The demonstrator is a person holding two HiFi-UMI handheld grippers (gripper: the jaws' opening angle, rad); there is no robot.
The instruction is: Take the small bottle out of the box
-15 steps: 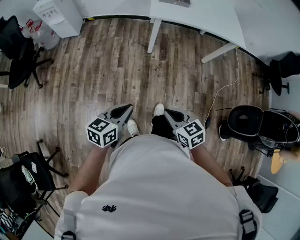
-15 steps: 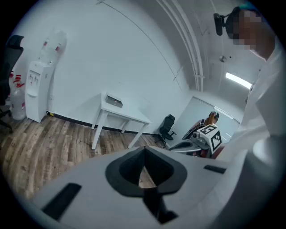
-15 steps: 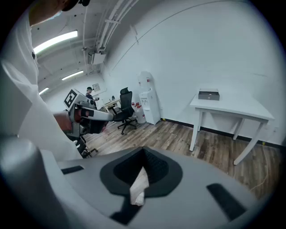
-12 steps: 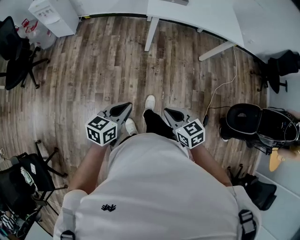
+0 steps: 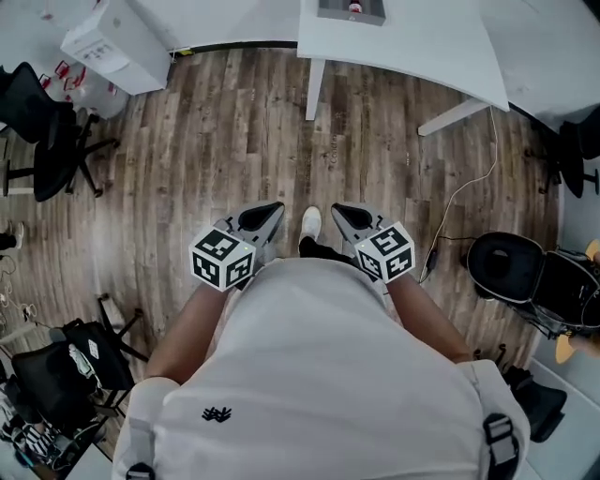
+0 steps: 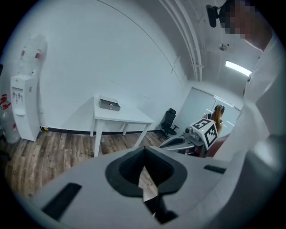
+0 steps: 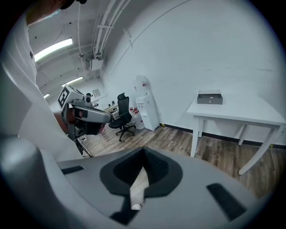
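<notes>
A small grey box (image 5: 351, 10) stands on the white table (image 5: 412, 42) at the top of the head view; something red shows inside it, too small to name. The same box (image 6: 109, 104) appears far off in the left gripper view, and the box (image 7: 210, 97) also shows in the right gripper view. My left gripper (image 5: 267, 214) and right gripper (image 5: 344, 214) are held side by side at waist height, well short of the table. The left gripper (image 6: 144, 151) is shut and empty. The right gripper (image 7: 143, 152) is shut with nothing in it as well.
Wood floor lies between me and the table. A water dispenser (image 5: 112, 42) stands at the back left, with black office chairs (image 5: 52, 141) near it. A black bag (image 5: 511, 267) and a cable (image 5: 459, 202) lie at the right. My shoe (image 5: 310, 223) points toward the table.
The whole view has shifted toward the table: it sits nearer and the box has come into sight at the top. Both grippers stay shut and side by side.
</notes>
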